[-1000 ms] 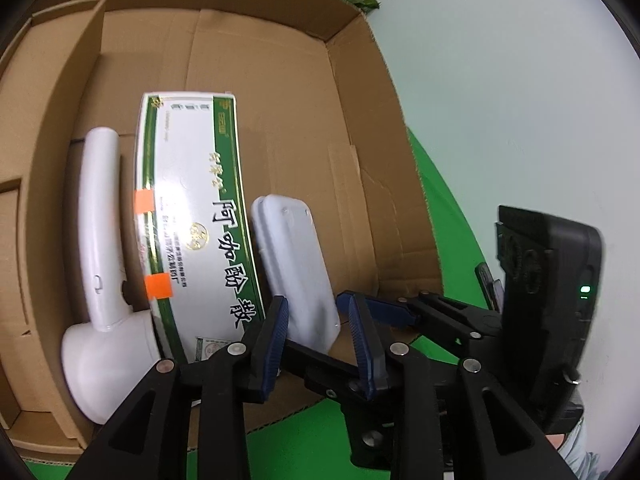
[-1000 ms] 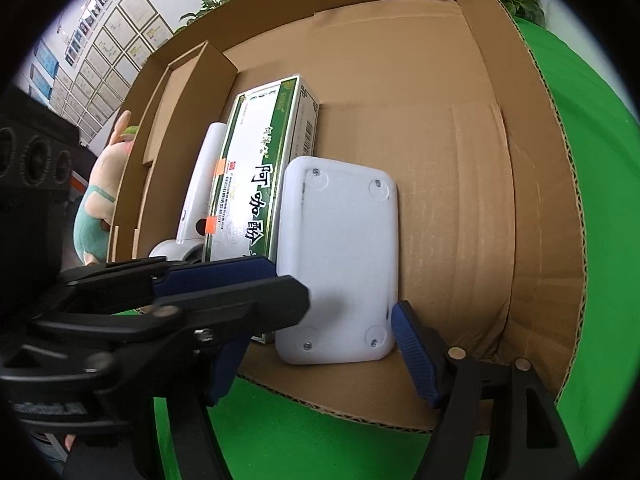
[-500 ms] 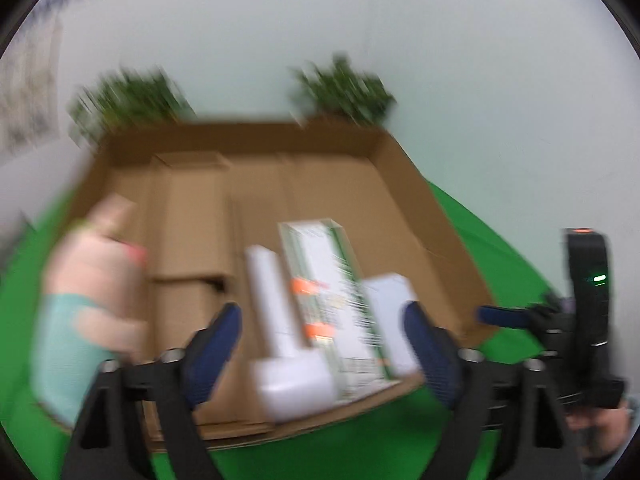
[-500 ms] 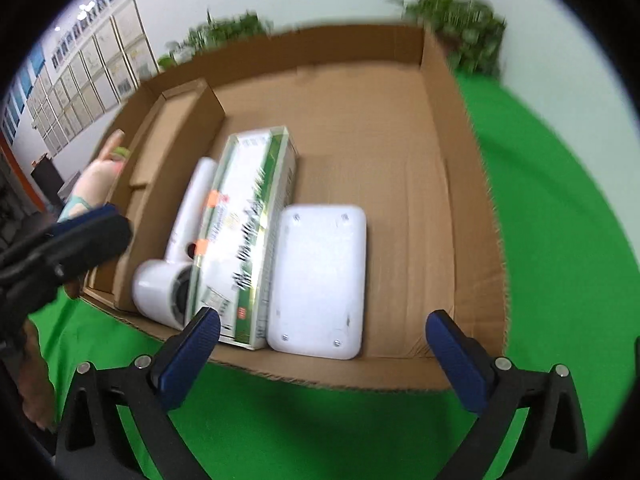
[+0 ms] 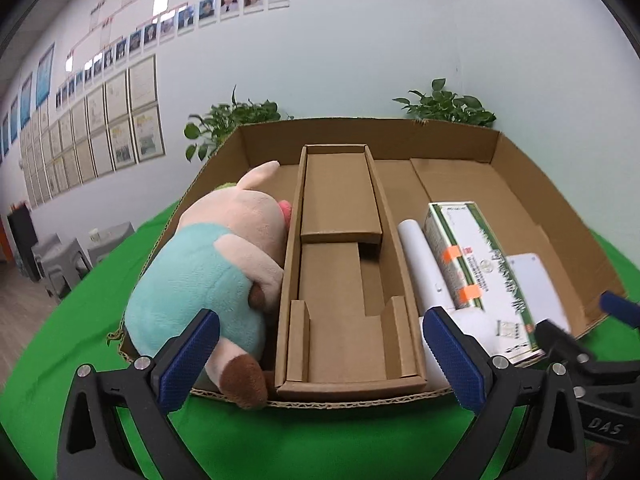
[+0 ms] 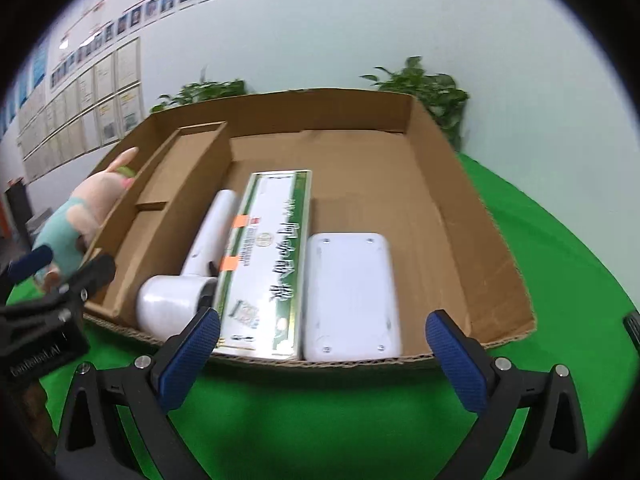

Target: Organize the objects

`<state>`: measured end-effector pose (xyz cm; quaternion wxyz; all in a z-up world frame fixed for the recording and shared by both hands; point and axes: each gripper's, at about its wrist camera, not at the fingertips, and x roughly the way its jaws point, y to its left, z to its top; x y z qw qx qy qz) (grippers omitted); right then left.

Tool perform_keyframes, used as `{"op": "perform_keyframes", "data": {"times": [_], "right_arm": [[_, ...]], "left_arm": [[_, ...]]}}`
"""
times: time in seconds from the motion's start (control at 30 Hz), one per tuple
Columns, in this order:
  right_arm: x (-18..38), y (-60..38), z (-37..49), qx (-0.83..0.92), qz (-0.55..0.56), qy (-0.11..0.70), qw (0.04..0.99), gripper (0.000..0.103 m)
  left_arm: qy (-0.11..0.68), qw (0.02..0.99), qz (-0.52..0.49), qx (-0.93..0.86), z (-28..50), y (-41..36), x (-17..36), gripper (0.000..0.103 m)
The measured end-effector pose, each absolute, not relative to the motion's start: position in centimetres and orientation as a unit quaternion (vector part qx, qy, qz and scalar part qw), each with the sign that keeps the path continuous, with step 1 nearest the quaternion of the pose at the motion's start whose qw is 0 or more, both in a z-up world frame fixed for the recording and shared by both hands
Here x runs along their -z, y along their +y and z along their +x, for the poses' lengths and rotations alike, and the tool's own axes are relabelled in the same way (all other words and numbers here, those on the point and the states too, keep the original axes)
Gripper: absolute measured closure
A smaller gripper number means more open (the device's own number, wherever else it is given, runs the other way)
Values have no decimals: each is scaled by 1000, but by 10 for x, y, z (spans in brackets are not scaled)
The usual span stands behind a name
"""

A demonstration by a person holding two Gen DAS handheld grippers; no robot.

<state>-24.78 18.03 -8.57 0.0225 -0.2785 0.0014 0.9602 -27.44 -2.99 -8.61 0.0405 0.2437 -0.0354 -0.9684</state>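
A shallow cardboard box (image 5: 360,136) (image 6: 496,240) lies on the green table. In it, from left to right, are a plush pig (image 5: 216,268) (image 6: 80,216) in a teal shirt, a cardboard insert tray (image 5: 340,280) (image 6: 168,208), a white hair dryer (image 5: 424,272) (image 6: 200,264), a green and white carton (image 5: 476,268) (image 6: 268,264) and a flat white device (image 5: 536,284) (image 6: 348,296). My left gripper (image 5: 320,360) is open and empty above the box's near edge. My right gripper (image 6: 324,360) is open and empty, also before the near edge.
Potted plants (image 5: 232,120) (image 6: 428,88) stand behind the box against a pale wall with framed papers (image 5: 116,128). Green cloth (image 6: 540,224) surrounds the box. The right gripper shows at the right edge of the left wrist view (image 5: 592,352).
Both grippers have pulled back and up out of the box. The left jaws have opened wide. The white device lies released in the box.
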Motion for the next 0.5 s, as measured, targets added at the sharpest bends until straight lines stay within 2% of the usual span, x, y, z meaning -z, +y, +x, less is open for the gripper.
{"op": "perform_keyframes", "data": {"times": [0.13, 0.5], "right_arm": [[86, 181, -245, -960, -278, -12, 28, 1], [87, 182, -246, -957, -287, -18, 28, 0]], "left_arm": [[-58, 41, 255, 964, -285, -21, 99, 0], [-61, 34, 278, 958, -301, -21, 99, 0]]}}
